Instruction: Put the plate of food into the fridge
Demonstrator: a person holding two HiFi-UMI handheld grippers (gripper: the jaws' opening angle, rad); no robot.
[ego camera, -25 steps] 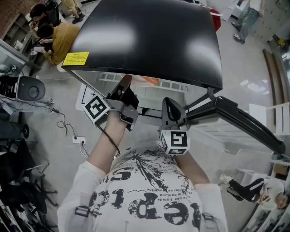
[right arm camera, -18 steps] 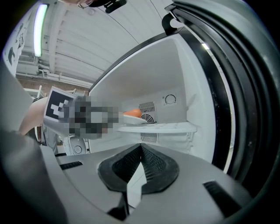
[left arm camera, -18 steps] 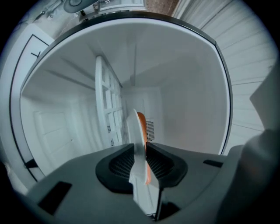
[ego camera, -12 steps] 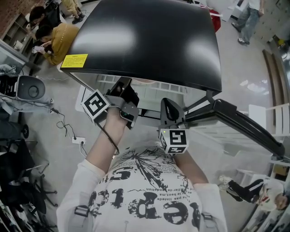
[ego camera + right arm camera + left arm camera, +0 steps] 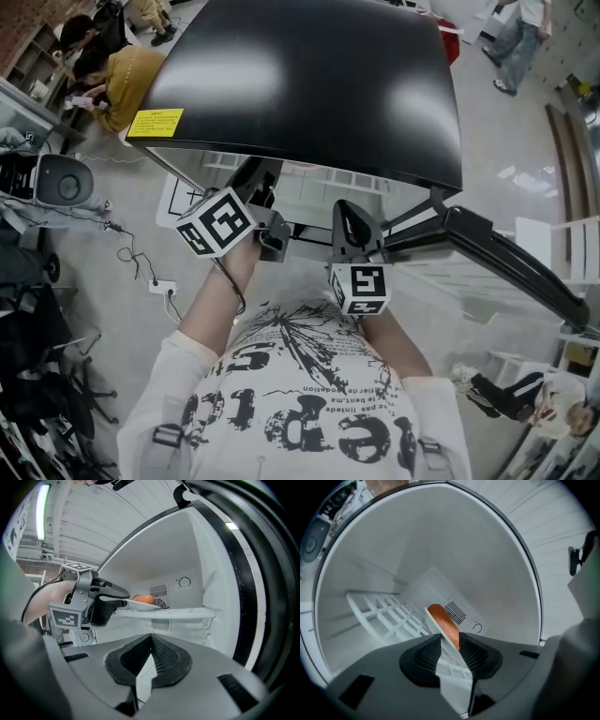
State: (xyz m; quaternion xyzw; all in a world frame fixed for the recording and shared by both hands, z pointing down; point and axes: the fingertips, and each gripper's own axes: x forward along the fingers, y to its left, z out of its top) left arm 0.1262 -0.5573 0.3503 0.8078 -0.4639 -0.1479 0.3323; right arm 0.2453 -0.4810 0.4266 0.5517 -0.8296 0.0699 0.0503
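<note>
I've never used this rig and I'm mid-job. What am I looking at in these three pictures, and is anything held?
No robot: a person holds a gripper in each hand. The head view looks down on the fridge, door open. Each gripper view looks along its own jaws. The jaws of the left gripper have just been opening, with the plate between them. It carries orange food and seems to rest on the white shelf. The right gripper is shut, empty.

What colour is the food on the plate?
Orange, a rounded lump on the white plate, clearest in the left gripper view.
</note>
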